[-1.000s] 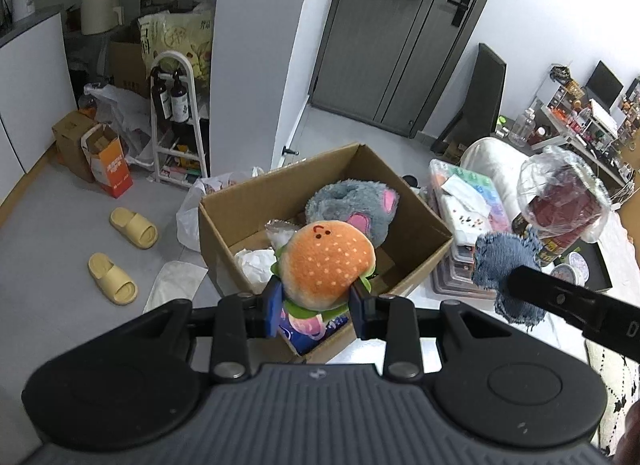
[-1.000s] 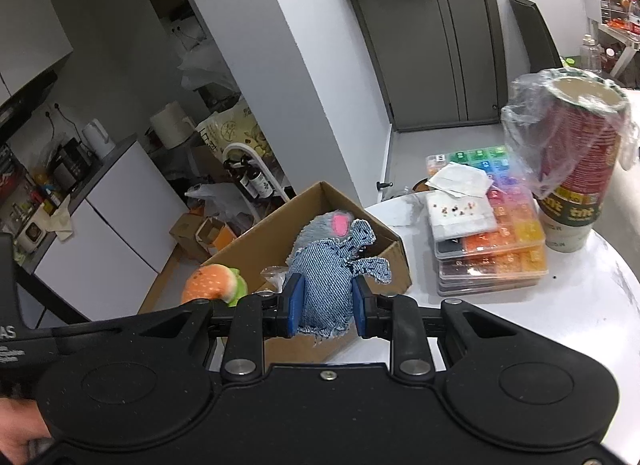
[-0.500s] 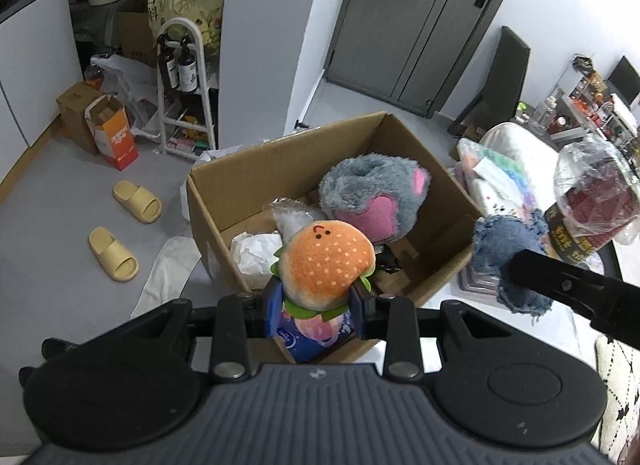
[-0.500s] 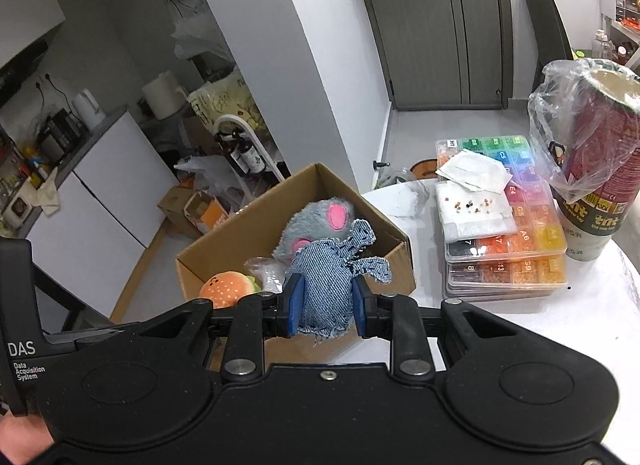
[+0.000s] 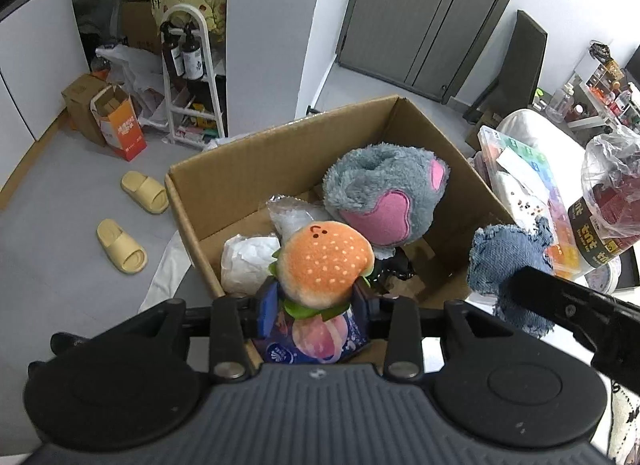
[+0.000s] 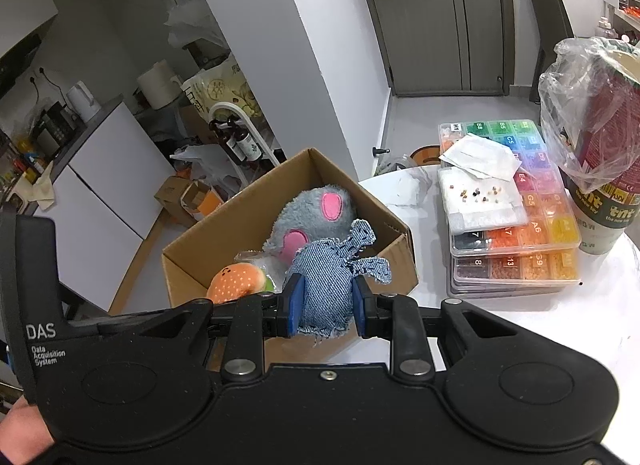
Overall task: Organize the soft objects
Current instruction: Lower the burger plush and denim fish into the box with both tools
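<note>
An open cardboard box (image 5: 248, 169) holds a grey plush with pink patches (image 5: 380, 189). My left gripper (image 5: 314, 305) hangs over the box's near side with an orange burger plush (image 5: 324, 265) between its blue pads. Its jaws are opening, though the pads still touch the burger's sides. My right gripper (image 6: 324, 301) is shut on a blue denim stuffed toy (image 6: 326, 277) above the box's (image 6: 248, 221) near right wall. The right wrist view also catches the burger plush (image 6: 236, 281) and the grey plush (image 6: 312, 209). In the left wrist view, the denim toy (image 5: 504, 261) hangs at the box's right edge.
Inside the box lie crumpled white paper (image 5: 248, 261) and a blue tissue pack (image 5: 320, 341). On the white table (image 6: 560, 325) right of the box stand stacked bead organisers (image 6: 516, 233) and a plastic-bagged canister (image 6: 600, 145). Two yellow slippers (image 5: 120, 253) lie on the floor.
Both grippers have sunk and come closer to the box, which now looks larger. The burger plush went from in front of the box to over its near part. The denim toy stays gripped.
</note>
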Tool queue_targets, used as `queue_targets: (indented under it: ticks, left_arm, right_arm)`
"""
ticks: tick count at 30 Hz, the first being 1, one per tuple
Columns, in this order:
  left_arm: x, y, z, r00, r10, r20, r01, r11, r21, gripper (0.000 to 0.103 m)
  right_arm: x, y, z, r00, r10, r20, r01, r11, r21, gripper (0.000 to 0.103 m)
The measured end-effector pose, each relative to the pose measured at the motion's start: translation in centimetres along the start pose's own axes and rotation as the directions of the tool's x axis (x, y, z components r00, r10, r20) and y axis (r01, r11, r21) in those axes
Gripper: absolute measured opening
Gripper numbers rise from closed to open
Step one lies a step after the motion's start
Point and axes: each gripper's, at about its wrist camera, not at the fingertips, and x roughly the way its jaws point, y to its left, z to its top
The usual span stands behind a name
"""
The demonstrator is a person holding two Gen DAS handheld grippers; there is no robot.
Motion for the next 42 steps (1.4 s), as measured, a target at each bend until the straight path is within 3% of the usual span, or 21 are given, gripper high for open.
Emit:
queue_targets:
  ticks: [8, 16, 32, 37, 39, 42]
  left_arm:
    - [-1.2, 0.3, 0.2, 1.0, 0.002, 0.022, -0.002, 1.0, -0.018, 0.05]
    - [-3.1, 1.3, 0.3, 0.998, -0.021, 0.053, 0.023, 0.999, -0.044, 0.05]
    - [-5.9, 4.8, 0.0, 0.996, 0.033, 0.086, -0.022, 0.993, -0.116, 0.052]
    - [-6.5, 5.5, -0.4, 0.995, 0.039, 0.09, -0.027, 0.991, -0.131, 0.052]
    - [-6.7, 5.6, -0.6, 0.995, 0.041, 0.089, -0.029, 0.991, -0.133, 0.052]
    - [-6.9, 5.7, -0.7, 0.995, 0.053, 0.085, -0.042, 0.991, -0.131, 0.056]
  right_arm:
    - [0.4, 0.6, 0.9, 1.0, 0.003, -0.001, -0.003, 1.0, -0.029, 0.026]
    - [1.7, 1.6, 1.4, 0.999, 0.014, -0.029, -0.016, 0.998, -0.061, 0.026]
    - [5.4, 3.0, 1.8, 0.995, -0.044, -0.09, 0.035, 0.994, -0.102, 0.026]
    - [6.6, 3.1, 1.7, 0.988, -0.096, -0.121, 0.082, 0.99, -0.111, 0.036]
    - [6.4, 2.9, 1.7, 0.988, -0.089, -0.123, 0.077, 0.992, -0.095, 0.046]
    - [5.5, 3.1, 1.8, 0.99, -0.094, -0.103, 0.084, 0.991, -0.103, 0.053]
